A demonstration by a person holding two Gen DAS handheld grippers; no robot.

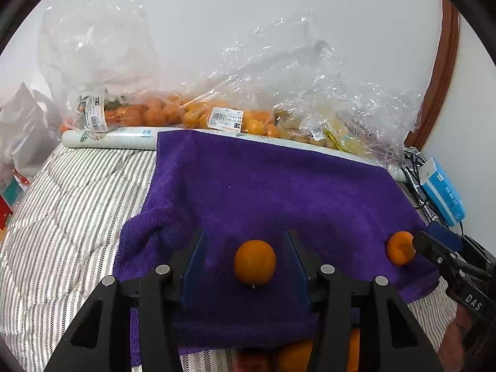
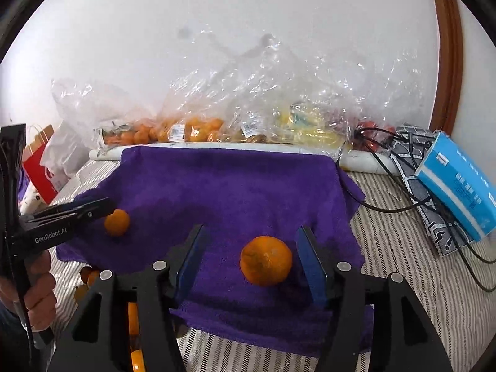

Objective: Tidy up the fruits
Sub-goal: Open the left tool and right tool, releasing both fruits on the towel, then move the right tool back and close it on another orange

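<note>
Where writing can be read, "GenRobot.AI" is printed in white on the side of the left tool (image 2: 107,209) as seen from the right wrist view, and "DAS" on the right tool (image 1: 417,243) as seen from the left wrist view. Barcoded price stickers (image 1: 225,118) are seen on the clear plastic bags of mandarins (image 1: 161,113) along the wall, but their print is too small to be read; the same holds for the blue tissue pack (image 2: 458,183) at the right.

A purple towel (image 1: 263,186) is spread over the striped bedcover (image 1: 62,201). Two mandarins are set on the towel's near part. One mandarin (image 1: 254,262) lies between the blue pads of the left tool, whose jaws are parted wider than the fruit, with a gap on each side; nothing is gripped. The other mandarin (image 2: 266,260) lies between the jaws of the right tool, likewise open and clear of the fruit on both sides, nothing held. The two fruits are well apart.

The middle and far part of the towel is bare up to a white roll (image 1: 108,138) in front of the bags. Black cables (image 2: 387,207) are draped over the towel's right edge. More orange fruit (image 2: 88,276) is seen below the towel's near edge.
</note>
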